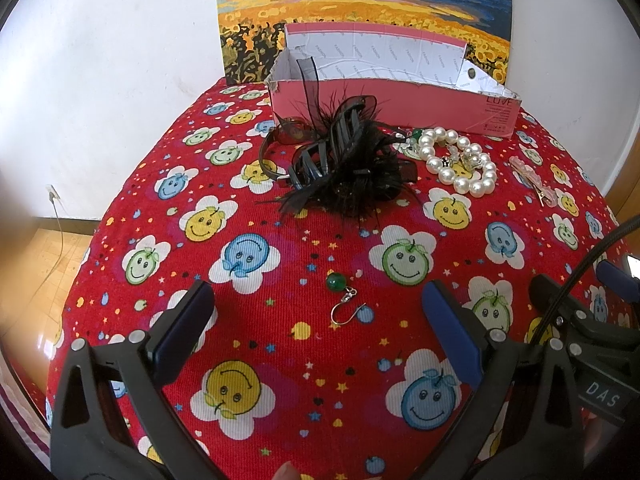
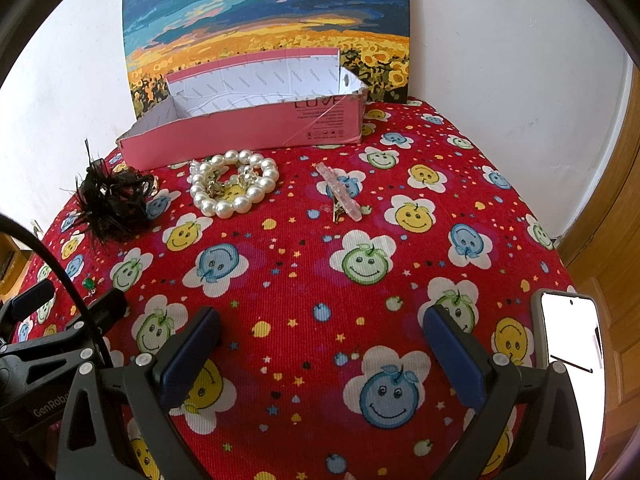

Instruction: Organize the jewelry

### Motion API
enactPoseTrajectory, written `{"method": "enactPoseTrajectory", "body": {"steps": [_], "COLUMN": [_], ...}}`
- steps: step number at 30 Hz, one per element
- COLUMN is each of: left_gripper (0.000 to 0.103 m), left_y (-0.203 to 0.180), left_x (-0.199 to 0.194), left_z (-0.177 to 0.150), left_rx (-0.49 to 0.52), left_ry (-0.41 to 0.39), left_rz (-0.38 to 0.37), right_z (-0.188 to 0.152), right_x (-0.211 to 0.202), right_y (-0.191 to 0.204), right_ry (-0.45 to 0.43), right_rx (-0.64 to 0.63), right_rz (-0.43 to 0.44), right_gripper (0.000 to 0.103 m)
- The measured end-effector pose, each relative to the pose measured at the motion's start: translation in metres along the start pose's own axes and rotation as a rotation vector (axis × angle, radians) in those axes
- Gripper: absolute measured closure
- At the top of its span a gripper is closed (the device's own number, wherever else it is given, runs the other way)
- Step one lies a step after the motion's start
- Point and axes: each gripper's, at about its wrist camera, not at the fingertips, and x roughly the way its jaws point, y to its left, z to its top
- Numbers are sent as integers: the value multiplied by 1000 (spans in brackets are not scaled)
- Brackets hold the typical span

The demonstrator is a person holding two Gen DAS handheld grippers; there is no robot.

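A green bead earring (image 1: 340, 295) with a wire hook lies on the red smiley cloth between the open fingers of my left gripper (image 1: 318, 312); it also shows at the far left of the right wrist view (image 2: 89, 285). A black feather hair clip (image 1: 348, 160) (image 2: 114, 198), a pearl bracelet (image 1: 460, 162) (image 2: 234, 182) with small earrings inside it, and a pink hair clip (image 1: 534, 180) (image 2: 340, 196) lie in front of an open pink box (image 1: 392, 110) (image 2: 248, 132). My right gripper (image 2: 320, 340) is open and empty over the cloth.
A sunflower painting (image 2: 268, 28) leans on the white wall behind the box. A phone (image 2: 568, 340) with a lit screen lies at the right edge of the cloth. A wooden door (image 2: 608, 216) stands at the right. The cloth's edges drop off left and right.
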Motion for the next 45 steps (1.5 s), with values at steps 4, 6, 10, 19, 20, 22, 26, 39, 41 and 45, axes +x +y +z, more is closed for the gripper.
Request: {"method": "enactPoseTrajectory", "body": {"steps": [4,6,10,19,20,22,26,39,41,45], "left_gripper": [6,6,6,5,5,5,5,7,9,29], "left_y": [0,0,-2,8,10,15,19,5,3,-1], "left_x": [0,0,3,-1,-2,-4,-4,22,26,36], "left_z": [0,0,-1,6,9,16,32,61,63,64], "left_rx": [0,-1,-3,-7,-14,-32,-59,-45,-46,-38], "left_ry": [1,3,9,23,21,17,14,22,27,52], "left_rz": [0,-1,-5,-68,-74,-97,-137,-135,-139,-138], "right_z": [0,0,0,5,6,8,18,27,28,30], "right_x": [0,0,0,-3,-3,-5,-6,1,2,5], "right_y": [0,0,-1,-8,-6,-11,-16,-26,-26,-27], "right_ry": [0,0,1,10,11,8,13,32,33,42], "right_rx": [-1,0,0,14,15,29,31,47,47,49], "right_rz": [0,0,0,52,54,68,79,119,122,131], "right_gripper": [0,0,0,0,0,0,0,0,0,0]}}
